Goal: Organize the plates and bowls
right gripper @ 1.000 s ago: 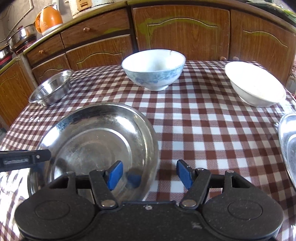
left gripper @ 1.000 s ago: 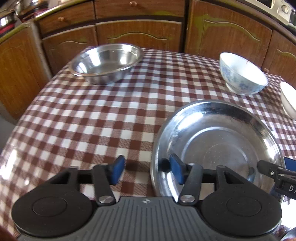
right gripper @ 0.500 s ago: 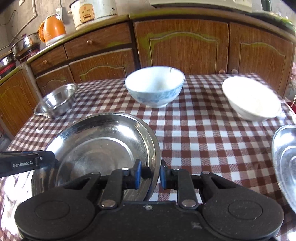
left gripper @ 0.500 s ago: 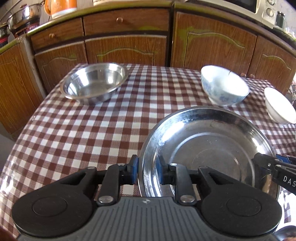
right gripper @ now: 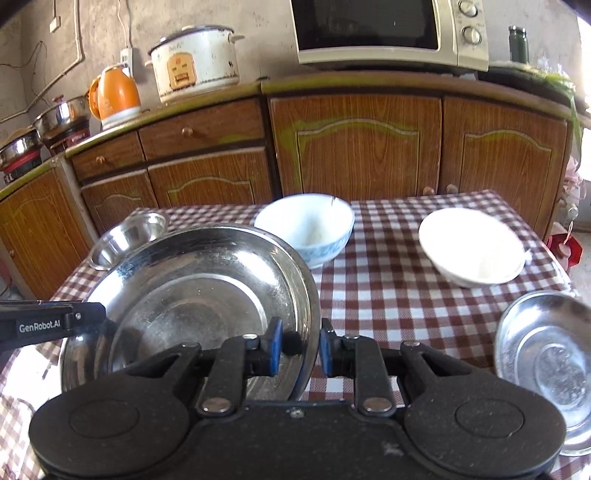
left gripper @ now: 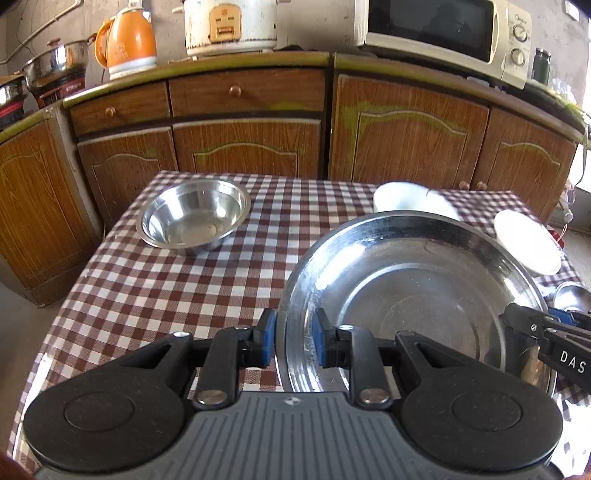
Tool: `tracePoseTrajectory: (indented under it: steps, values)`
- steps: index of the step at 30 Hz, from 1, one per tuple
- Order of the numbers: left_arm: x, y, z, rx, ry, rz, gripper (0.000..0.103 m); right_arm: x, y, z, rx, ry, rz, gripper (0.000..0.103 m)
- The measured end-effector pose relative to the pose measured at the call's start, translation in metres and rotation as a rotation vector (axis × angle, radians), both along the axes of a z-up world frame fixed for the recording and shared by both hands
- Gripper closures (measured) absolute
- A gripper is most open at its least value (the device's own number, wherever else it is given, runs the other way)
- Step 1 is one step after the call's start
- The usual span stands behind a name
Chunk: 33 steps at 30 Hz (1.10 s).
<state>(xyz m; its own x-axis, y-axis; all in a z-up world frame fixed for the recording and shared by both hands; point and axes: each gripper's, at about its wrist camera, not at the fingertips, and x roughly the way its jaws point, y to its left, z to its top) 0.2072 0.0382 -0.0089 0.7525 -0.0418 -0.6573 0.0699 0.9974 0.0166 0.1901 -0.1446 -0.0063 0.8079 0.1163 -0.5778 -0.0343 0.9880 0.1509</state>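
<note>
Both grippers, left (left gripper: 294, 341) and right (right gripper: 301, 345), clamped opposite rims of the steel plate (left gripper: 413, 291), held between them above the checkered tablecloth (left gripper: 155, 295); a steel bowl (left gripper: 194, 216) sat beyond the left one.

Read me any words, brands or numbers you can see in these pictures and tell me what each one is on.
"GenRobot.AI": side of the left gripper.
"DAS", cut off by the frame edge: side of the right gripper.
Microwave brand, rice cooker label, orange kettle print: too small or blurred.
</note>
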Motion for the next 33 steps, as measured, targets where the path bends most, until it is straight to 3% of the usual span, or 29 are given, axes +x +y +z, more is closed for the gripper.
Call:
tracePoseTrajectory:
  steps: [14,33]
  values:
    - [-0.025,-0.011,0.024,0.010,-0.037,-0.015,0.080,-0.029,-0.012,0.032,-0.010,-0.060,-0.016,0.076]
    - [-0.047,-0.047,0.039,0.009,-0.062,-0.066,0.080,-0.061,-0.048,0.053,-0.023,-0.101,-0.076,0.076]
